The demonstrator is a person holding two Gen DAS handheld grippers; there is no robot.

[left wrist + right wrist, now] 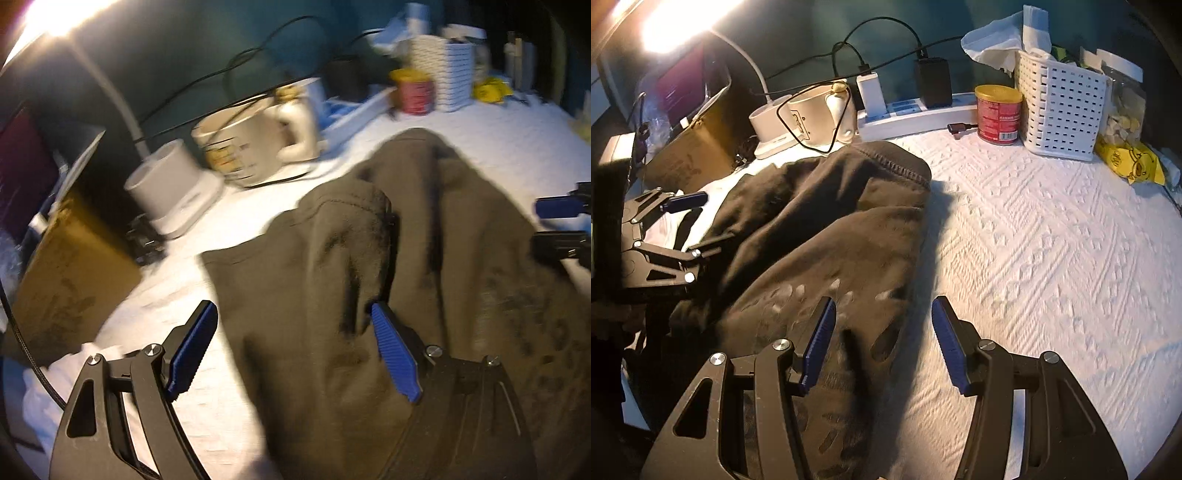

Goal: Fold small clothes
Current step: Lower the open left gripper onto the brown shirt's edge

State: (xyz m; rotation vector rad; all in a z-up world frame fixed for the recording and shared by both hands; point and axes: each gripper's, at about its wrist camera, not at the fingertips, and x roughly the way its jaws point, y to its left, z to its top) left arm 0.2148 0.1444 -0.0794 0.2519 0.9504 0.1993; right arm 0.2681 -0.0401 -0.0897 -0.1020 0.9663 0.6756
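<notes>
A white textured bedspread (1052,236) is covered by a dark garment (820,221). The garment's edge is straddled by both the left gripper (295,347) and right gripper (882,339), jaws wide, nothing pinched.

Blurred view. L gripper (295,347) jaws apart over dark olive garment (424,266) on white textured cloth (509,147); one blue pad against a fold, other over the cloth. R gripper (561,225) at right edge. Cream mug (251,147), red can (415,92), white basket (443,70) behind.

Your dark olive garment (820,229) lies rumpled, spreading beneath and ahead of your left gripper (295,350).
</notes>
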